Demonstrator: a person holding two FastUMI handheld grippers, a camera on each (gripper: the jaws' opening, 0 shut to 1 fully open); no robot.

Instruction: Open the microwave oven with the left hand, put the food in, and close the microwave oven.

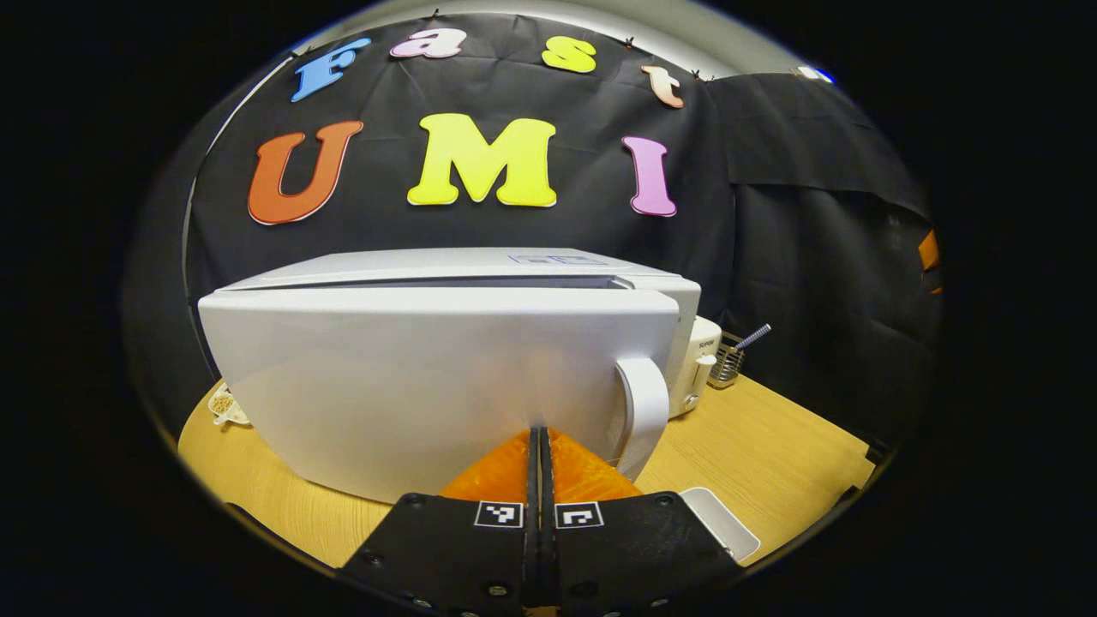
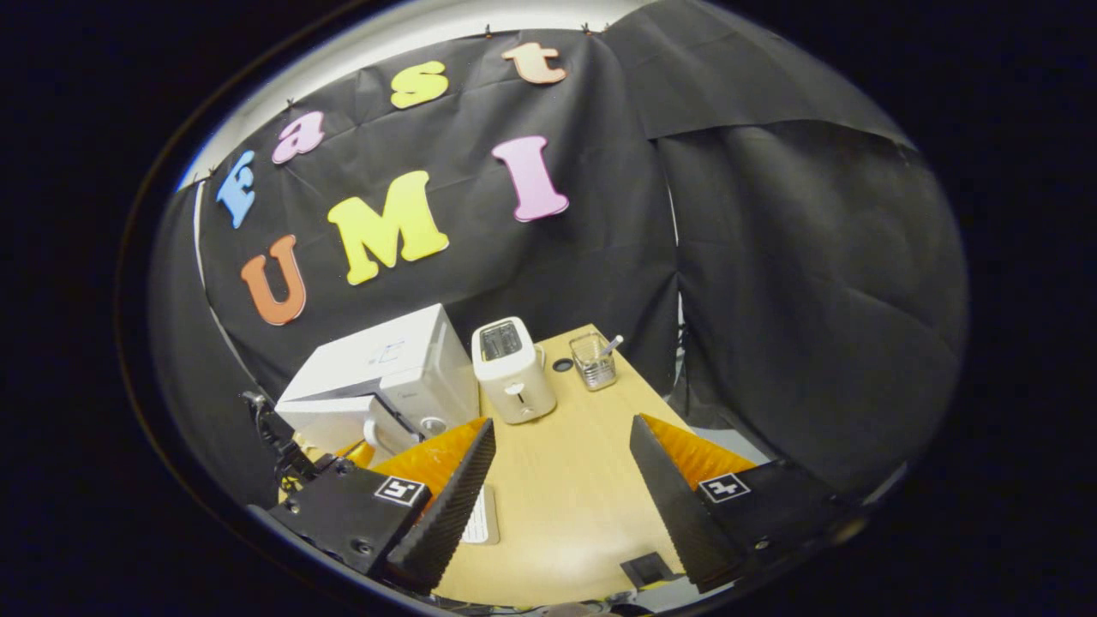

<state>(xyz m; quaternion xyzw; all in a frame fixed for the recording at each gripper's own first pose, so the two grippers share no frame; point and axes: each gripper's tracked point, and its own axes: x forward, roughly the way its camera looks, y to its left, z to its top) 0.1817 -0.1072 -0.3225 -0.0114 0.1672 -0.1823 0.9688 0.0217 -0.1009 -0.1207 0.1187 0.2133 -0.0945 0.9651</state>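
The white microwave (image 1: 446, 377) stands close in front of me in the left gripper view, its door swung slightly ajar with a dark gap along the top. The curved door handle (image 1: 644, 411) is on the right side of the door. My left gripper (image 1: 540, 435) is shut with nothing between its fingers, and its tips rest against the door's front, left of the handle. In the right gripper view the microwave (image 2: 390, 364) sits at the left of the table, door a little open. My right gripper (image 2: 561, 446) hangs open and empty above the table.
A white toaster (image 2: 510, 368) stands just right of the microwave, with a wire holder (image 2: 593, 360) beyond it. A flat white tray (image 1: 722, 521) lies near the table's front edge. A small dish of beige bits (image 1: 224, 404) sits left of the microwave on the wooden table (image 2: 574, 514).
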